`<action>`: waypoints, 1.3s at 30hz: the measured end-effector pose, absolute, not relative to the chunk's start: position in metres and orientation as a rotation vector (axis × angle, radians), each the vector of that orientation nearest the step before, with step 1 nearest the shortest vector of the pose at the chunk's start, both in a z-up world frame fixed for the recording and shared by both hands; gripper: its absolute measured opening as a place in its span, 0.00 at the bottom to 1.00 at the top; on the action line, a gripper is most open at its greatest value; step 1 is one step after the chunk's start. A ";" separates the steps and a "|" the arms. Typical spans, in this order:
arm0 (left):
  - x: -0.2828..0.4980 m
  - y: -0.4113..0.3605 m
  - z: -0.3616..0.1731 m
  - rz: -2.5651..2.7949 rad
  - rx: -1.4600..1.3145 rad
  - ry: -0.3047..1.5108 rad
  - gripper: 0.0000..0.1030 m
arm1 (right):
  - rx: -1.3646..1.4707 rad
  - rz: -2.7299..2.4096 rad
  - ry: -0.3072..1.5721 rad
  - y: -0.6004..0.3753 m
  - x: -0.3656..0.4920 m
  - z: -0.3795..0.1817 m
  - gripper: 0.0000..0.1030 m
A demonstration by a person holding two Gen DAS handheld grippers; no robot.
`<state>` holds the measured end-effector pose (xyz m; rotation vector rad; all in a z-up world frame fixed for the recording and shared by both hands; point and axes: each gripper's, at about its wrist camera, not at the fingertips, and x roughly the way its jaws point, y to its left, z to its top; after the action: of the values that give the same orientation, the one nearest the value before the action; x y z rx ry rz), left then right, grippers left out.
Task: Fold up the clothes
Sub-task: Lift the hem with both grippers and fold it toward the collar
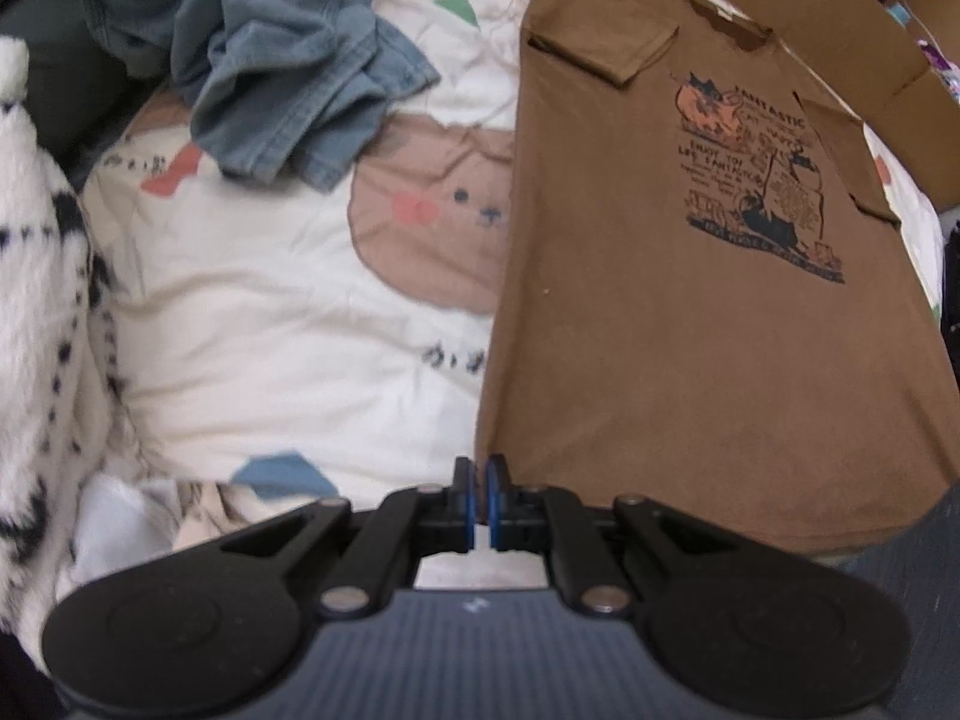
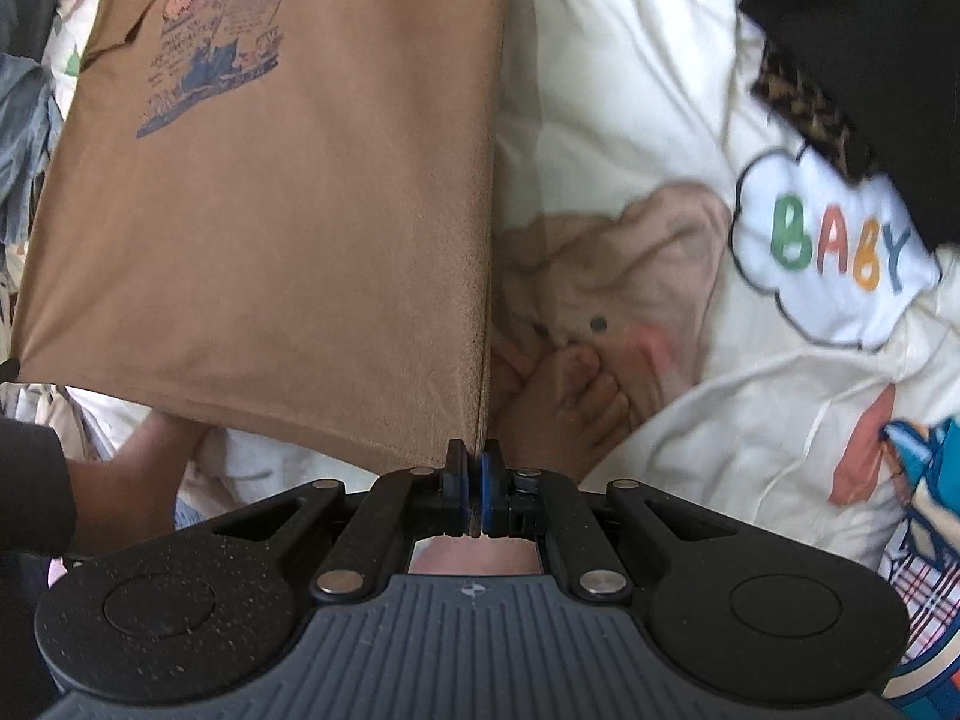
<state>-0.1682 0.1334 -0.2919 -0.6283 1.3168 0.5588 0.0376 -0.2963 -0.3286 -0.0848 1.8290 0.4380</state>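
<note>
A brown T-shirt (image 1: 690,330) with a dark blue and orange graphic print on its chest hangs stretched over a cream bedspread (image 1: 270,312) patterned with cartoon bears and coloured shapes. Its side panels and a short sleeve are folded in, giving it a long rectangular outline, and its lower hem is lifted off the bed. The left gripper (image 1: 480,468) pinches one bottom corner of the shirt, its blue-padded fingers (image 1: 495,480) pressed together on the fabric edge. The right gripper (image 2: 474,468) clamps the opposite bottom corner, its fingers (image 2: 491,480) squeezed on the cloth with no visible gap. A crumpled blue denim garment (image 1: 282,78) lies on the bedspread beside the shirt. A person's bare foot (image 2: 570,408) shows beneath the lifted hem, resting on the bedspread.
</note>
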 end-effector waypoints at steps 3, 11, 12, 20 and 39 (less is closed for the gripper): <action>-0.176 0.126 -0.294 0.551 -0.645 1.327 0.04 | -0.107 0.441 1.837 -0.299 0.032 -0.329 0.01; -0.179 0.124 -0.281 0.553 -0.675 1.280 0.03 | -0.112 0.450 1.820 -0.304 0.035 -0.315 0.01; -0.177 0.126 -0.278 0.553 -0.678 1.270 0.03 | -0.099 0.454 1.811 -0.305 0.037 -0.312 0.01; -0.156 0.141 -0.258 0.551 -0.684 1.200 0.03 | -0.037 0.497 1.749 -0.312 0.057 -0.291 0.01; -0.075 0.193 -0.209 0.515 -0.577 1.042 0.03 | 0.040 0.511 1.601 -0.289 0.130 -0.253 0.01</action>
<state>-0.0750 0.1927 -0.2089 -0.5767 1.0418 0.5145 0.1299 -0.2891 -0.2531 0.0403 1.6007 0.5109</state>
